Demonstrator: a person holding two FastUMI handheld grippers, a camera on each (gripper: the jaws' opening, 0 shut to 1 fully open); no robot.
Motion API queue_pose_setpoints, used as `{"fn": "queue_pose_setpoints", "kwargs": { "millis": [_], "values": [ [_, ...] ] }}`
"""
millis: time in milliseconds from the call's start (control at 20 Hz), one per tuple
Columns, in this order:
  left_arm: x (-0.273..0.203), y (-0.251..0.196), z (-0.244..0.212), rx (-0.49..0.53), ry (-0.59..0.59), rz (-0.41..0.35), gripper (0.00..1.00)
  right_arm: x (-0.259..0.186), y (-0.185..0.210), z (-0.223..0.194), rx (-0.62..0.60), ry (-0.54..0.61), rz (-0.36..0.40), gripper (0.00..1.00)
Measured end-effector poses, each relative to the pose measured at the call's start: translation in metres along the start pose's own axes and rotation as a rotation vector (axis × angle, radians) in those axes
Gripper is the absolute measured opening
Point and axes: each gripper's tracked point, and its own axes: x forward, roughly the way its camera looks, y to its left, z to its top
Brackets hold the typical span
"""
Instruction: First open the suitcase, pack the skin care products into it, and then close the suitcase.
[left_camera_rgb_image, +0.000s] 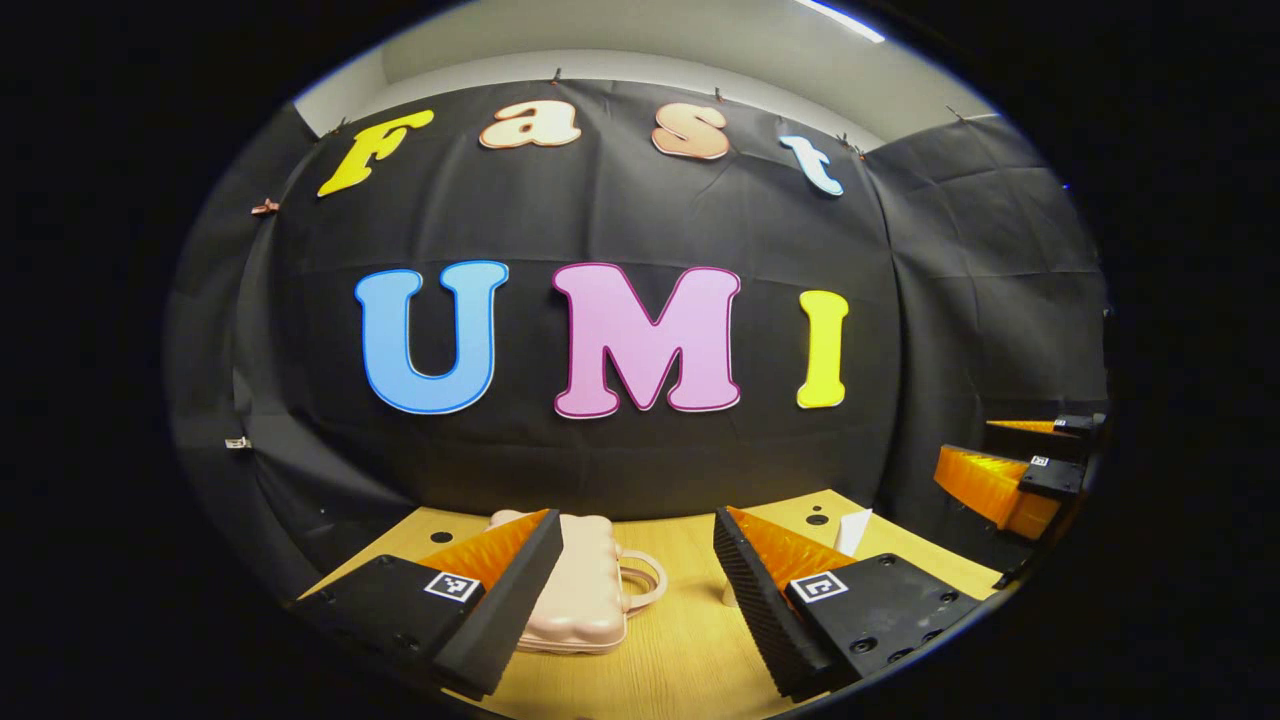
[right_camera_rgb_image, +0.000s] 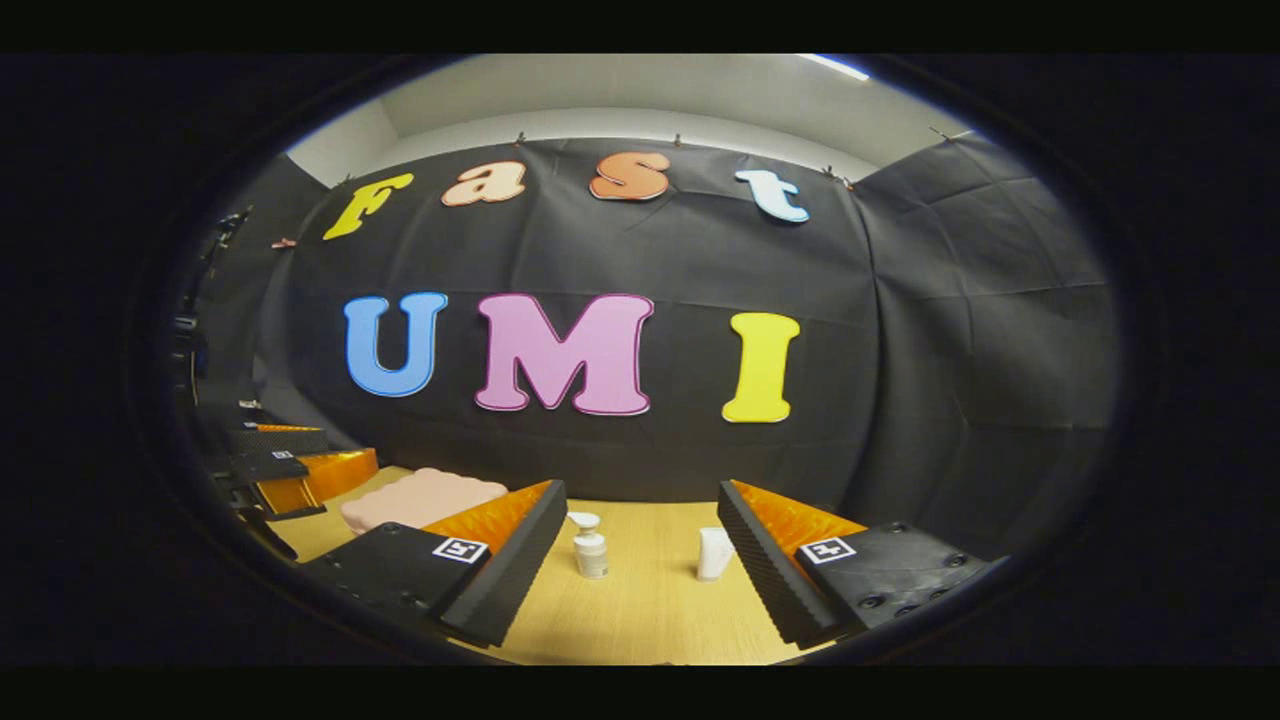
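Pale wooden table (left_camera_rgb_image: 690, 640): small pink ribbed hard-shell suitcase (left_camera_rgb_image: 580, 590) lies flat and closed, just ahead of your left gripper (left_camera_rgb_image: 640, 590). Both grippers' jaws gape, empty. Likely light, rigid, slick; take its looped handle (left_camera_rgb_image: 645, 580).

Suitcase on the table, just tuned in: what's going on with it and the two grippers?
Nothing is being handled yet. The pink suitcase lies closed on the wooden table. The left gripper and right gripper both hover open above the table, holding nothing. A pump bottle and a white tube stand upright on the table, unpacked.
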Motion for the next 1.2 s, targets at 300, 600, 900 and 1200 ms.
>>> {"fn": "queue_pose_setpoints", "kwargs": {
  "millis": [300,600,900,1200],
  "values": [
    [0.031,-0.011,-0.018,0.011,0.044,-0.022,0.97,0.015,-0.009,-0.006,-0.003,0.017,-0.006,0.97],
    [0.093,-0.032,-0.082,0.041,0.162,-0.033,0.95,0.027,-0.033,-0.030,-0.044,0.070,-0.023,0.97],
    [0.167,-0.044,-0.160,0.040,0.299,-0.018,0.95,0.041,-0.046,-0.057,-0.073,0.115,0.018,0.97],
    [0.225,-0.049,-0.222,0.008,0.445,0.024,0.93,0.059,-0.053,-0.088,-0.083,0.182,0.055,0.97]
  ]
}}
